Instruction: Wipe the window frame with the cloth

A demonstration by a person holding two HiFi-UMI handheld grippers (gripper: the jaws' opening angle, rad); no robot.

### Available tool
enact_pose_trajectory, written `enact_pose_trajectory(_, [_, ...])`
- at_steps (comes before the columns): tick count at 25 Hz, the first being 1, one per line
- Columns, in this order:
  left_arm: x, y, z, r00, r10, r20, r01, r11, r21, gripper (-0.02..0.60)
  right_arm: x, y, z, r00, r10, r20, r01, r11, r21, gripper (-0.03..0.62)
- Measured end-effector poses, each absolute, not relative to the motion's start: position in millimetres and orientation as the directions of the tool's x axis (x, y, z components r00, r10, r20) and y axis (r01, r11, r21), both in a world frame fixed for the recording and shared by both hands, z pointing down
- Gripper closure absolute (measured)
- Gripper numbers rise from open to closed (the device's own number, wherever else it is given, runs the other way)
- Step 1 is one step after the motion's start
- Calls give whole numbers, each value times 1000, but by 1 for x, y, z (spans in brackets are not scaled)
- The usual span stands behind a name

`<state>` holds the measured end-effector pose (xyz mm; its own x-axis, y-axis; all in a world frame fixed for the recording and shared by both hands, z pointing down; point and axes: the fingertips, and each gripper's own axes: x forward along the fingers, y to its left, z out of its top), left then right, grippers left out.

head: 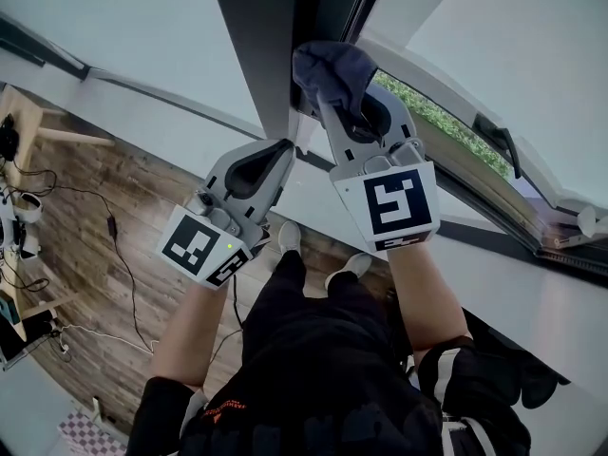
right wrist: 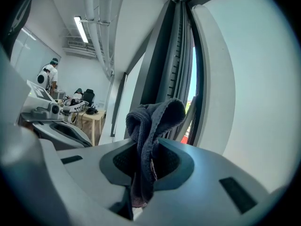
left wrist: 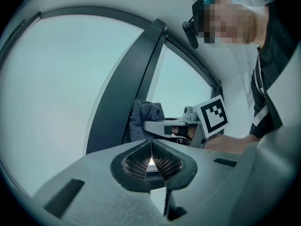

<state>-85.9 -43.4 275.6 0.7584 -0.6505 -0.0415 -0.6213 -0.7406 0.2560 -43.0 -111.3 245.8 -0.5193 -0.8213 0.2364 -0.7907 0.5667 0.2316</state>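
A dark grey-blue cloth (head: 332, 72) is bunched against the dark window frame (head: 268, 41), pinched in my right gripper (head: 353, 112), which is shut on it. In the right gripper view the cloth (right wrist: 150, 126) sticks up from between the jaws beside the dark frame post (right wrist: 162, 65). My left gripper (head: 264, 164) sits just left of and below the right one, jaws shut with nothing in them, near the foot of the frame. In the left gripper view its pads (left wrist: 151, 161) meet, and the cloth (left wrist: 143, 117) rests against the frame post (left wrist: 131, 84).
The open window sash (head: 475, 131) with a black handle (head: 499, 133) lies to the right, greenery beyond. White sill (head: 142, 112) runs left. Below are a wood floor with cables (head: 104, 226) and the person's legs. A table with gear (right wrist: 82, 108) and another person (right wrist: 49, 76) stand far back.
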Motion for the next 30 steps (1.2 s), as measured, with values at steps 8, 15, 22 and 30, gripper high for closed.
enact_pose_trajectory(8, [-86,-52,294,759,-651,-20,-619,-731,287,560,-42,-118,276,-514,-810,282,-798,572,191,536])
enact_pose_trajectory(15, [-84,-50,310,760,-650,0,-618,-722,311,560,-41,-117,309,-511,-791,336,-801,580,147,536])
enact_pose_trajectory(22, [-83,-47,322,760,-650,18,-619,-715,324,560,-42,-119,333,-512,-779,363,-804,583,119,536])
enact_pose_trajectory(30, [-85,-46,337,760,-649,41,-621,-705,342,560,-44,-120,361,-506,-763,402,-808,583,89,536])
